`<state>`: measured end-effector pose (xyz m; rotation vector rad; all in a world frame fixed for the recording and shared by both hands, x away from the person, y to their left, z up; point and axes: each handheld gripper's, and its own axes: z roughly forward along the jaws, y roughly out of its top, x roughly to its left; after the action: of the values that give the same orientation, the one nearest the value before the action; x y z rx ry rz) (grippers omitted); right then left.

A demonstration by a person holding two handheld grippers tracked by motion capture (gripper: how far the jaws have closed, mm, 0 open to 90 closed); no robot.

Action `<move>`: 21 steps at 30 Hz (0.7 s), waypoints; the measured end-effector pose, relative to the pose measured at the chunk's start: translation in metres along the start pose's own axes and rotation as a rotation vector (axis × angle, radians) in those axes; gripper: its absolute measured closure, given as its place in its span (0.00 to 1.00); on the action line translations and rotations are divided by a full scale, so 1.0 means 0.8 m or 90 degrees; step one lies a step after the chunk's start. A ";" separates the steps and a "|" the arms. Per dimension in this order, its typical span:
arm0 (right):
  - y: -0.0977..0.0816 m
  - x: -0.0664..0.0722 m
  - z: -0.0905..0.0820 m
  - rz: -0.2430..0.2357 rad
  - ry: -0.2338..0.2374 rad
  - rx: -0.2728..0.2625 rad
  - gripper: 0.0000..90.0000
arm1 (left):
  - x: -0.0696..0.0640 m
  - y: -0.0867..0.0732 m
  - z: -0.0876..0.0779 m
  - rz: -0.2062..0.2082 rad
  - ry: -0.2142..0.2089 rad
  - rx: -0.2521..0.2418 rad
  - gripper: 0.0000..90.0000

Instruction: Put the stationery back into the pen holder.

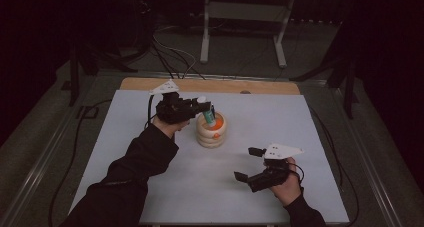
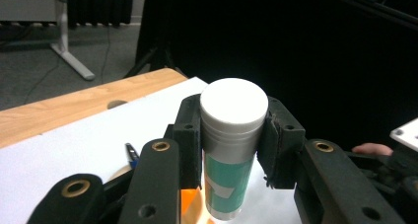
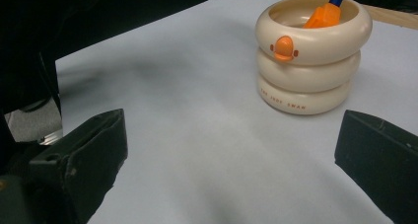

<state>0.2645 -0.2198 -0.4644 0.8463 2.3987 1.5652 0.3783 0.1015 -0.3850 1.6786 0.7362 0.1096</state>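
We're clamping the left gripper point(image 2: 231, 150) on a white-capped tube with a green label point(image 2: 230, 140), jaws pressing both sides just under the cap, holding it upright over the cream ring-stacked duck holder point(image 1: 211, 132) mid-table on the white mat point(image 1: 150, 137). We're resting the right gripper point(image 1: 252, 163) low near the front, jaws wide apart, gripping nothing, well apart from the holder

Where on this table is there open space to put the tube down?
The white mat lies bare between the cream ringed holder and the right hand-held gripper, and along its far right side. It is crowded at the holder, where the left hand-held gripper grips the tube.
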 end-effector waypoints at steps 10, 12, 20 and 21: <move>0.000 0.000 0.000 0.000 0.002 0.000 0.00 | 0.013 -0.011 0.009 0.012 0.023 -0.002 0.73; 0.000 0.000 0.000 -0.001 0.000 0.001 0.00 | 0.016 -0.013 0.010 0.011 0.028 -0.003 0.73; -0.001 0.000 0.001 0.003 0.005 0.000 0.00 | 0.026 -0.022 0.016 0.008 0.045 0.004 0.73; -0.001 0.000 0.001 0.002 0.004 0.001 0.00 | 0.028 -0.023 0.017 0.006 0.045 0.006 0.73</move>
<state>0.2648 -0.2195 -0.4653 0.8466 2.4043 1.5689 0.3945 0.1026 -0.4123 1.6940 0.7821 0.1727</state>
